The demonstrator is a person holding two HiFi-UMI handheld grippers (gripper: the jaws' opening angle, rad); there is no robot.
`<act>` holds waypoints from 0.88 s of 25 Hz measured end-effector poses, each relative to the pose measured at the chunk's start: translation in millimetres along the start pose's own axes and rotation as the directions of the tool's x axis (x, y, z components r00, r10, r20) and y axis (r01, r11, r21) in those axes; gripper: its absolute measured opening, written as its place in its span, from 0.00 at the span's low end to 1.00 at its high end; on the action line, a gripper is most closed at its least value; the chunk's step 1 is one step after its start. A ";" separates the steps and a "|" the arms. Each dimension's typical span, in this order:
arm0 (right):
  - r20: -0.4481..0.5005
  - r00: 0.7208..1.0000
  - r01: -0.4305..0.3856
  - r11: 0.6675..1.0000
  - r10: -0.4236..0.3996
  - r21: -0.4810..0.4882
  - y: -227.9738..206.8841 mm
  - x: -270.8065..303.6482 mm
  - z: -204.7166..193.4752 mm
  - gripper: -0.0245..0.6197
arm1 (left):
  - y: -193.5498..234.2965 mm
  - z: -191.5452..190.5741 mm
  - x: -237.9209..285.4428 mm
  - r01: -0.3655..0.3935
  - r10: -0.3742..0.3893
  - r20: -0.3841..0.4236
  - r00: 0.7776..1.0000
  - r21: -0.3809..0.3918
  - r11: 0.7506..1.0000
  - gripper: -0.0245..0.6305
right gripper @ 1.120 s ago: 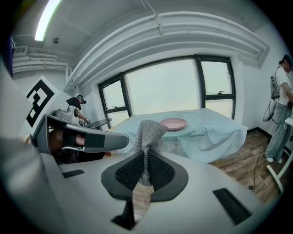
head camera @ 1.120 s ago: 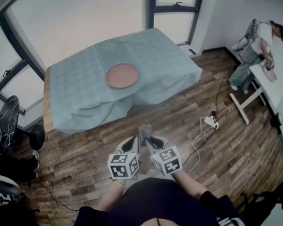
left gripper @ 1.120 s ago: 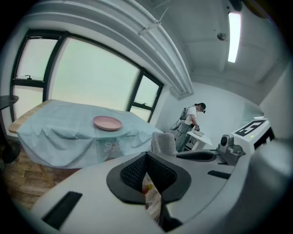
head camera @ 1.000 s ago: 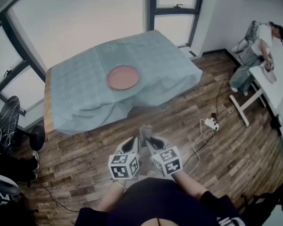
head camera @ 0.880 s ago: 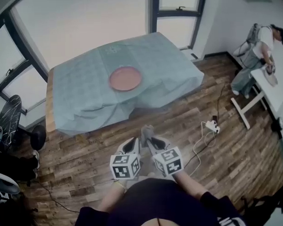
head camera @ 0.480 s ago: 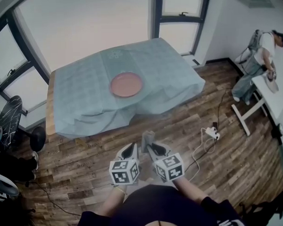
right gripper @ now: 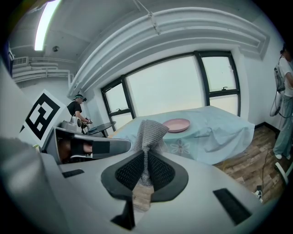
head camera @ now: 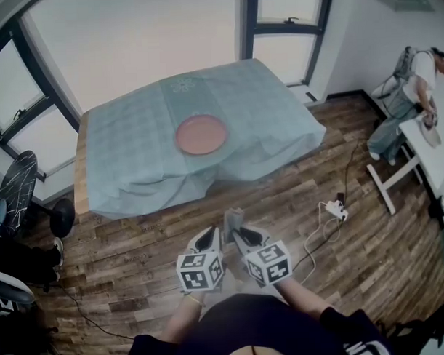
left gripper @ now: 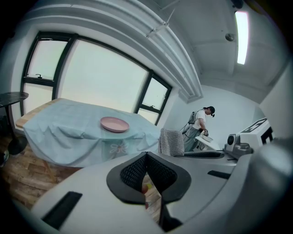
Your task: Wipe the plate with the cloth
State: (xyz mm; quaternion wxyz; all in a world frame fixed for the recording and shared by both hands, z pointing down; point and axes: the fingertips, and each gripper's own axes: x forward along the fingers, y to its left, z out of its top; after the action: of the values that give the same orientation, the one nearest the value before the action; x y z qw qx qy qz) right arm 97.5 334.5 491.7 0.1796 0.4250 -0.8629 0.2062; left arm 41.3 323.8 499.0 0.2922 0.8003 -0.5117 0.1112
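A pink plate [head camera: 201, 134] lies in the middle of a table draped in a pale blue cover [head camera: 134, 161], well away from both grippers. In the head view both grippers are held side by side low over the wooden floor. My right gripper [head camera: 238, 234] is shut on a grey knitted cloth [head camera: 233, 218], which sticks up between its pads [right gripper: 158, 171]. In the right gripper view the cloth [right gripper: 149, 131] stands in front of the plate [right gripper: 176, 124]. My left gripper [head camera: 208, 240] is shut with nothing in it. Its view shows the plate [left gripper: 114, 124] ahead and the cloth [left gripper: 171, 141] to the right.
A white power strip [head camera: 333, 206] with a cable lies on the floor to the right. Farther right a person [head camera: 412, 94] works at a white table [head camera: 424, 148]. Dark chairs [head camera: 19, 191] stand by the window at left. Plank flooring lies between me and the covered table.
The head view has shifted, so the table and plate sit slightly lower and further right in the frame. Both grippers stay together, and the right one keeps hold of the cloth.
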 end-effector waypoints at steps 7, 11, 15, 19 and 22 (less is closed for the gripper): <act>0.000 0.999 -0.032 0.999 0.032 -0.017 -3.5 11.6 12.7 0.09 | 10.2 11.6 10.7 -0.017 0.017 0.012 1.000 -0.010 1.000 0.06; 0.004 1.000 -0.025 1.000 0.025 -0.014 -14.9 25.0 22.8 0.09 | 22.4 22.1 22.3 -0.027 0.027 0.010 1.000 -0.010 1.000 0.06; 0.015 1.000 -0.013 1.000 0.013 -0.013 -30.8 39.6 40.2 0.09 | 30.9 36.6 39.7 -0.023 0.023 0.006 1.000 -0.006 1.000 0.06; 0.032 0.999 0.000 1.000 0.000 -0.013 -45.0 58.4 60.6 0.09 | 44.5 52.4 59.2 -0.019 0.019 0.004 1.000 -0.001 1.000 0.06; 0.033 0.999 0.011 1.000 -0.011 -0.014 -56.8 73.3 74.0 0.09 | 54.0 67.8 75.1 -0.012 0.012 0.007 1.000 0.005 1.000 0.06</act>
State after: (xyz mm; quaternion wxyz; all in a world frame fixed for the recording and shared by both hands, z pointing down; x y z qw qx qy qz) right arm 91.4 217.1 475.9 0.1694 0.4318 -0.8649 0.1919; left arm 19.2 211.2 499.3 0.2877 0.7984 -0.5171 0.1113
